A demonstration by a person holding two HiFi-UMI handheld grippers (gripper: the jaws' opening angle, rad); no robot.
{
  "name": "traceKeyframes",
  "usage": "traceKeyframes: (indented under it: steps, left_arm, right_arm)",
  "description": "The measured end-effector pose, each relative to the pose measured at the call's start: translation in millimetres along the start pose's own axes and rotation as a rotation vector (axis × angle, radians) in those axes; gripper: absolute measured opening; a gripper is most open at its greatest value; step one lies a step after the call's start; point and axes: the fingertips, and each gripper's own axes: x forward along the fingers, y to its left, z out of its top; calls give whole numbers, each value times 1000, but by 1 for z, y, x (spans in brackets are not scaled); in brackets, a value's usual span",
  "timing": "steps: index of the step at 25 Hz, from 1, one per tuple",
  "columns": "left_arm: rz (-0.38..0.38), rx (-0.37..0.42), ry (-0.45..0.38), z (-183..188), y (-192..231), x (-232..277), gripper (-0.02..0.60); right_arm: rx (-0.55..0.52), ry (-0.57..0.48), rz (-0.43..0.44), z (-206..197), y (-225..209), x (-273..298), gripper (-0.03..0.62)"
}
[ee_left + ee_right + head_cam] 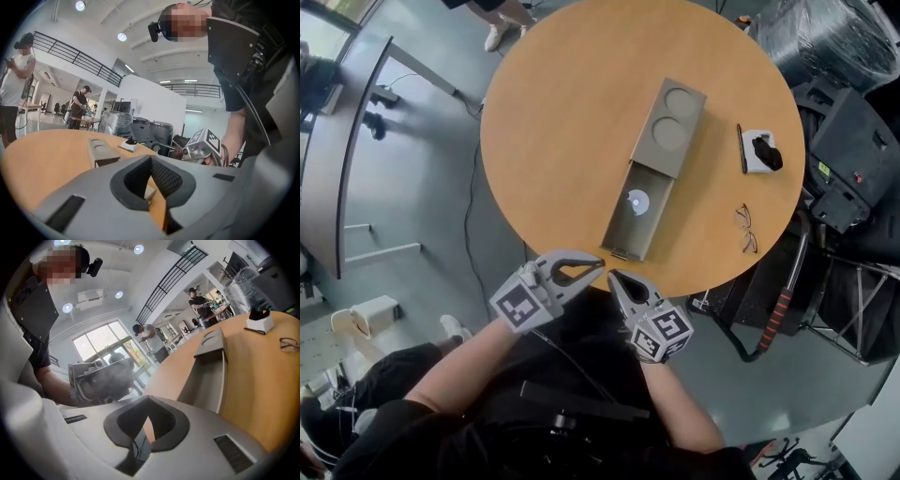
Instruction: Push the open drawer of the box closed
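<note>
A grey box (pixel 670 127) with two round recesses on top lies on the round wooden table (pixel 553 122). Its drawer (pixel 649 225) is pulled out toward me, with a small white disc (pixel 637 201) inside. My left gripper (pixel 599 266) and right gripper (pixel 613 277) hover side by side at the table's near edge, just short of the drawer front; both are shut and hold nothing. The left gripper view shows its closed jaws (pixel 151 157) with the box (pixel 103 152) beyond. In the right gripper view, the open drawer (pixel 208 380) runs away from the closed tips (pixel 147 399).
A white holder with a black object (pixel 761 152), a black pen (pixel 740 148) and a pair of glasses (pixel 746 230) lie on the table's right side. Black equipment (pixel 853 159) stands to the right of the table. People stand in the background of the room.
</note>
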Motion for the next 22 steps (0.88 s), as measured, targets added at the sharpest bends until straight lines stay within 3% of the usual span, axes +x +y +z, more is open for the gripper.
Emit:
traceKeyframes:
  steps: [10, 22]
  left_arm:
    - [-13, -45, 26, -46, 25, 18, 34]
    - [-19, -89, 39, -70, 34, 24, 34]
  right_arm:
    - [132, 12, -52, -37, -48, 36, 9]
    - [138, 23, -54, -51, -63, 56, 9]
